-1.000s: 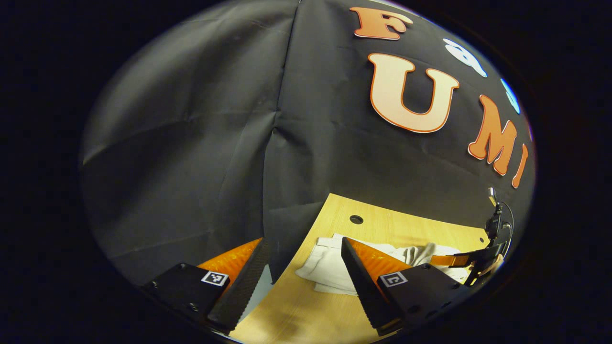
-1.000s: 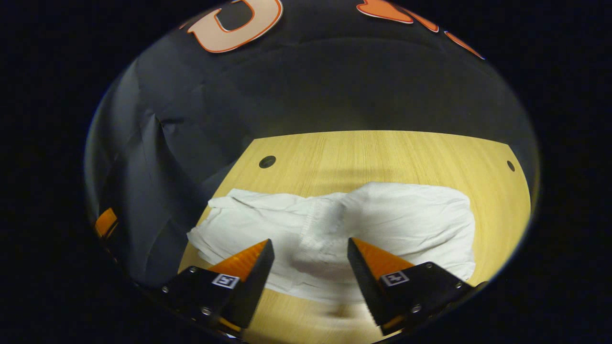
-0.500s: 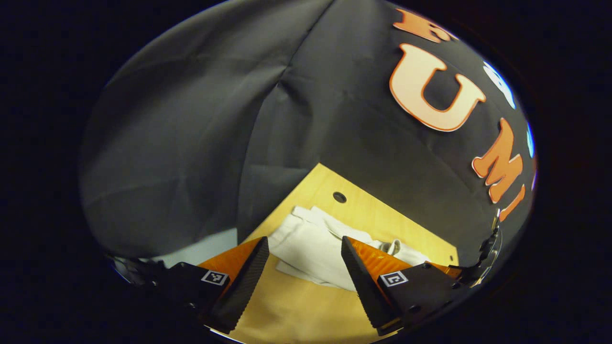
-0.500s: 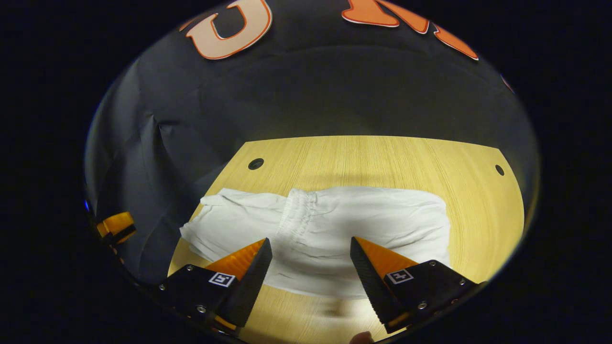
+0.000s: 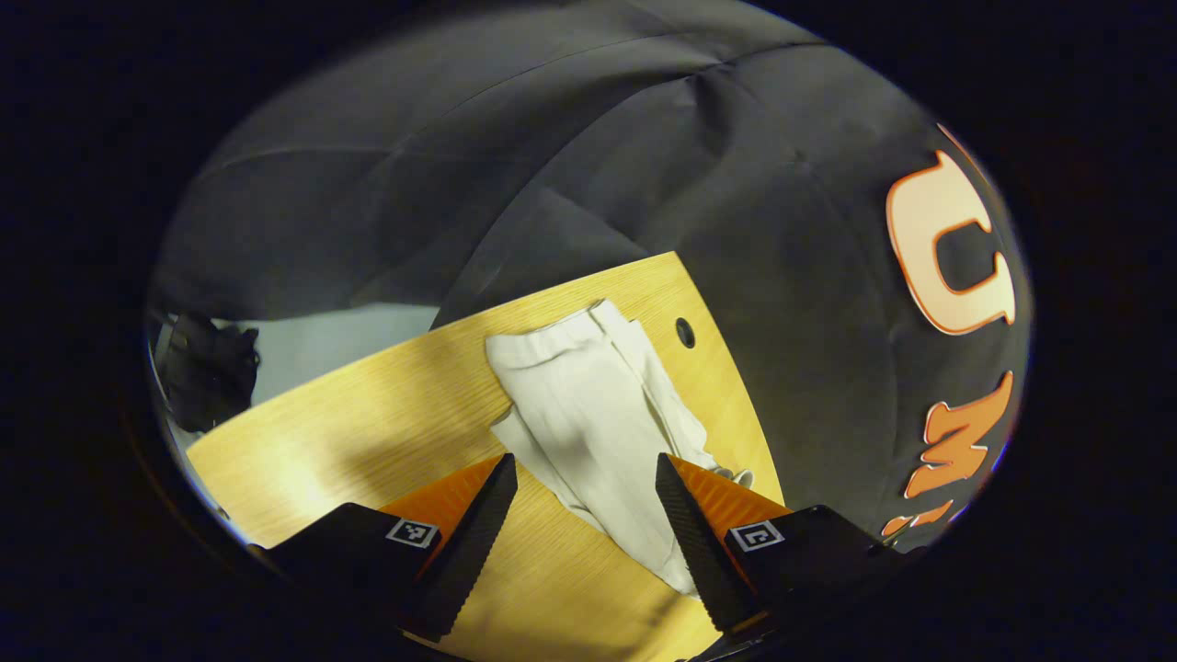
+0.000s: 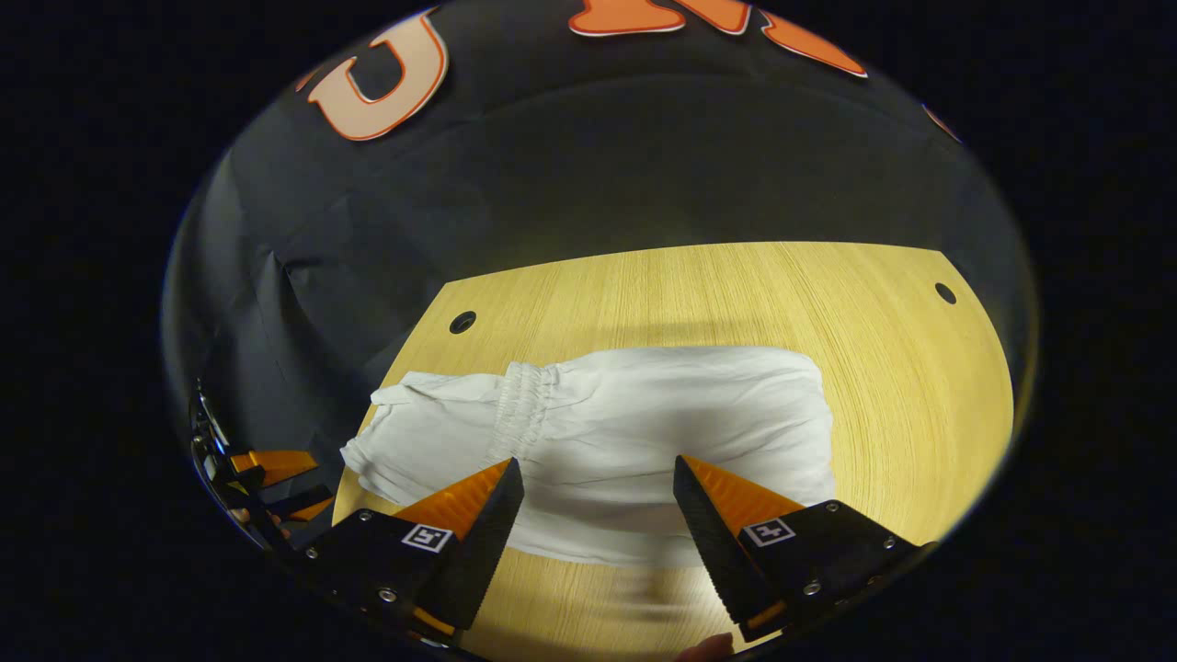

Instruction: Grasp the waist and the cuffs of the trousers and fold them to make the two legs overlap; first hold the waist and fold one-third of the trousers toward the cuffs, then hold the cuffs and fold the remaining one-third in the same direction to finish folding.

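Two small holes (image 6: pixel 462 322) mark the bench (image 6: pixel 901 368) at mid-frame of the right gripper view, where white trousers (image 6: pixel 598 441) lie folded just beyond the spread, empty right claw (image 6: pixel 598 483); the left claw (image 5: pixel 586 478) gapes likewise above the trousers' lower edge.

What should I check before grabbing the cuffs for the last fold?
1. Waist folded over: ok, the waistband lies across the trousers.
2. Left gripper open: ok, nothing between its fingers.
3. Right gripper open: ok, nothing held.
4. Cuffs within reach: cannot tell which end is the cuffs.
5. Trousers flat on the table: ok, only light wrinkles.
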A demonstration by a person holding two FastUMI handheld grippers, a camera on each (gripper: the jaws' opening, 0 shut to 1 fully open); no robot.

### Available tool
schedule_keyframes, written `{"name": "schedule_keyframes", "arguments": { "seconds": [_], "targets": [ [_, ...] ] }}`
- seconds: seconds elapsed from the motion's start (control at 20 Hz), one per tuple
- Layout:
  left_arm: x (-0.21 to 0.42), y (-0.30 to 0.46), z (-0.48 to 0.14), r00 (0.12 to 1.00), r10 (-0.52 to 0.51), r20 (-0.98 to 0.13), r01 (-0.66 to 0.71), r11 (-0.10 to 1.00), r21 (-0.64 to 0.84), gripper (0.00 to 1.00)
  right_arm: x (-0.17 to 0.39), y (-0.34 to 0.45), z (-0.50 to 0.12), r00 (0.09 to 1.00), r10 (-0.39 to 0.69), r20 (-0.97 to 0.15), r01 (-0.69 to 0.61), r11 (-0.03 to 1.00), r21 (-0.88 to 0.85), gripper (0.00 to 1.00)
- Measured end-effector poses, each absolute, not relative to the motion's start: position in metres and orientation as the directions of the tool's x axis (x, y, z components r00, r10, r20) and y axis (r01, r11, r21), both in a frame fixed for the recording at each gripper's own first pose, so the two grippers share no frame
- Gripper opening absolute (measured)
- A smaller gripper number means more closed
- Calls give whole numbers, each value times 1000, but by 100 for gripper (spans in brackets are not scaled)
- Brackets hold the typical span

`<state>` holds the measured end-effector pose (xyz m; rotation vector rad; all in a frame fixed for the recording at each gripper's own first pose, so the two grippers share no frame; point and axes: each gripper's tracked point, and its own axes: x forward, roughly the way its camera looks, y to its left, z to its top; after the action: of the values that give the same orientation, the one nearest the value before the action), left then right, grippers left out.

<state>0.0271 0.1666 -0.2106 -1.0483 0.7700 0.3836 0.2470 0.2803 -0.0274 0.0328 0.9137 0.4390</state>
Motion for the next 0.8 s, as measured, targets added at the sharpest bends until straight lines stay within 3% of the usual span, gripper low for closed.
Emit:
{"name": "schedule_keyframes", "arguments": {
  "seconds": [0.5, 0.8],
  "targets": [
    [37, 154, -268, 622, -88, -778, -734, 280, -619, 99, 263, 252, -34, 502, 382, -776, -294, 919, 261, 98],
    [56, 156, -269, 630, -69, -773, -728, 295, -619, 97, 268, 243, -36, 487, 396, -779, -265, 916, 300, 99]
  ]
}}
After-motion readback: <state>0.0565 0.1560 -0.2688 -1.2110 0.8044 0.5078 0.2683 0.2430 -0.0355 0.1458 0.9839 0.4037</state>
